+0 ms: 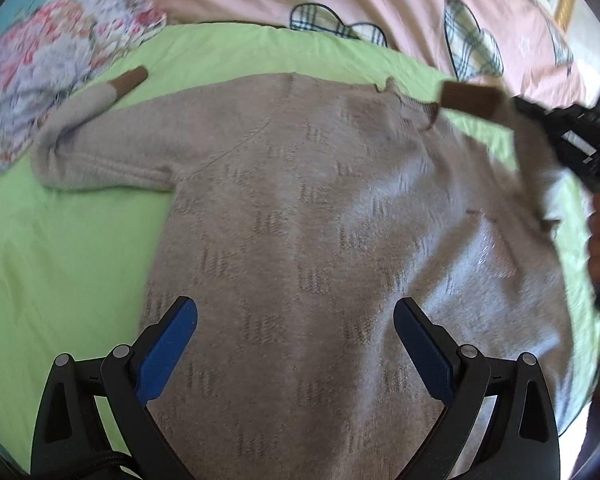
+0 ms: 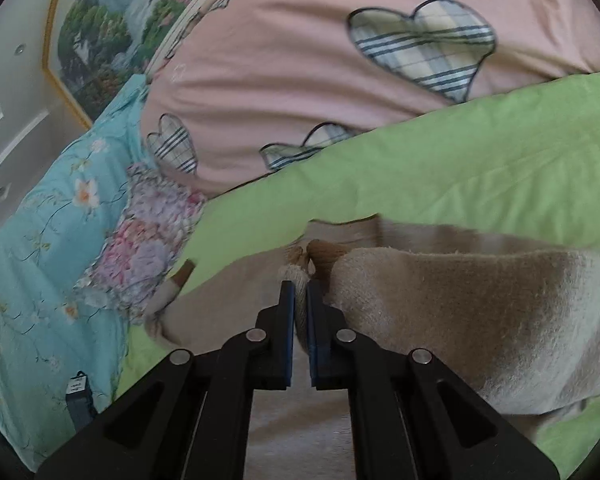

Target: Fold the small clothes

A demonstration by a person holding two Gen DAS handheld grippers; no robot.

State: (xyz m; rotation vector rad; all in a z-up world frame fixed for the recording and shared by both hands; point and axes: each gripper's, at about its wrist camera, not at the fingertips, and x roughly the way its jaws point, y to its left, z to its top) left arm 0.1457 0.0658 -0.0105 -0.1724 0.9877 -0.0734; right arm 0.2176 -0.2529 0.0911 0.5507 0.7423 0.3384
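Beige sweater (image 1: 300, 208), brown cuffs (image 1: 130, 78)

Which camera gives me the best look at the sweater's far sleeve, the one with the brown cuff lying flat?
The left wrist view: the flat sleeve shows whole, from shoulder to brown cuff, on the green sheet. The right wrist view catches only its cuff end, small and blurred, past the right claw, shut on the sweater's other sleeve.

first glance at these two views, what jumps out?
A beige sweater lies spread over the green sheet, one sleeve stretched out toward the flowered blanket. The right gripper is shut on the other sleeve, lifted off the bed, while the left gripper hangs open above the sweater's body. Behind, a pink quilt with plaid hearts fills the background.
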